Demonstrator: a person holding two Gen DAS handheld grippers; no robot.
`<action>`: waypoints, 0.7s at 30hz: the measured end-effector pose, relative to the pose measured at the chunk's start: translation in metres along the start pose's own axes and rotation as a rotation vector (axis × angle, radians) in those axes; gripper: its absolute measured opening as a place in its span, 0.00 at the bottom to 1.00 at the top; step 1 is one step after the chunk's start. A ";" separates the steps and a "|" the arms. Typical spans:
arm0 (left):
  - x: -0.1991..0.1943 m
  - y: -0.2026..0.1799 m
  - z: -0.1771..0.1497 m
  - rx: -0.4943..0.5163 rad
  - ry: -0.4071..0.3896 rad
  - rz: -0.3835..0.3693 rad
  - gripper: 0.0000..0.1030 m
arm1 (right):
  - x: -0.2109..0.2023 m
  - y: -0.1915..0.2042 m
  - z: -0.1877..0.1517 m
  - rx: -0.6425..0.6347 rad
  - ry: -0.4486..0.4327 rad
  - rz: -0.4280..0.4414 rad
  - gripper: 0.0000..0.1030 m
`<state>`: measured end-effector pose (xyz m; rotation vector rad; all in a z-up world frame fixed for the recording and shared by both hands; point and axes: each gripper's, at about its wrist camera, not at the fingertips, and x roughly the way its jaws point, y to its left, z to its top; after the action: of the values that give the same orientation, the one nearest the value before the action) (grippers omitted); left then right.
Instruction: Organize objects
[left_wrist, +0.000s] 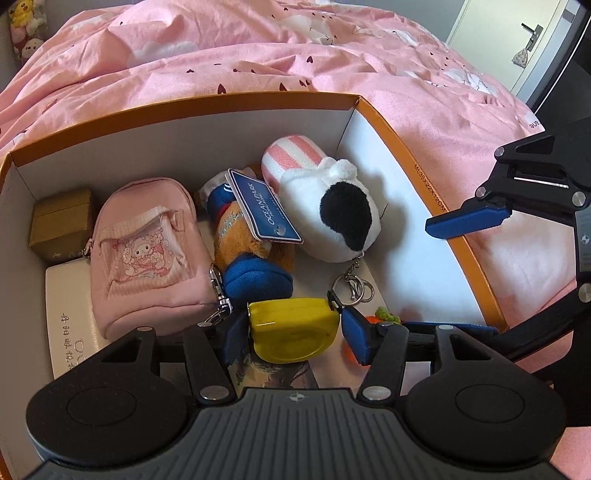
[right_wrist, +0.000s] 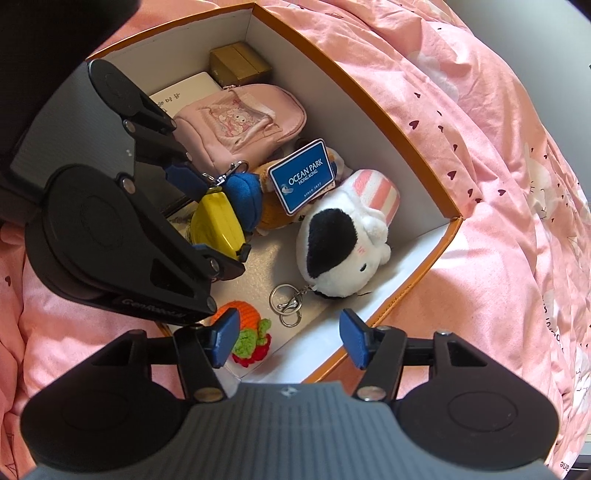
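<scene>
The left gripper (left_wrist: 293, 330) held a yellow tape measure (left_wrist: 293, 328) between its pads, low inside the box (left_wrist: 458, 236) on the bed (left_wrist: 258, 55), its long axis running across the jaws. The right gripper (right_wrist: 288, 341) stood wide and empty over the box's near corner, beside a crocheted toy (right_wrist: 251, 332).

Crochet toy (left_wrist: 386, 314) mostly hidden behind the left tool (left_wrist: 293, 326)

The left gripper (left_wrist: 295, 328) straddles a yellow tape measure (left_wrist: 291, 328) inside the orange box (left_wrist: 436, 173), beside a pink pouch (left_wrist: 147, 251)
</scene>
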<state>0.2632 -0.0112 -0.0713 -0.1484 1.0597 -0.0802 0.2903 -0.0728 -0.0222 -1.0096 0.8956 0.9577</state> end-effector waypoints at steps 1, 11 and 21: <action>-0.002 0.000 0.000 0.000 -0.008 0.001 0.65 | -0.001 0.001 0.000 0.001 -0.001 -0.003 0.60; -0.047 -0.006 -0.004 -0.005 -0.172 0.021 0.74 | -0.021 0.007 -0.004 0.035 -0.046 -0.044 0.66; -0.106 -0.009 -0.022 -0.009 -0.348 0.107 0.79 | -0.061 0.022 -0.011 0.141 -0.172 -0.092 0.74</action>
<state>0.1928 -0.0078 0.0113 -0.1091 0.7189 0.0461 0.2487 -0.0913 0.0247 -0.8277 0.7564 0.8772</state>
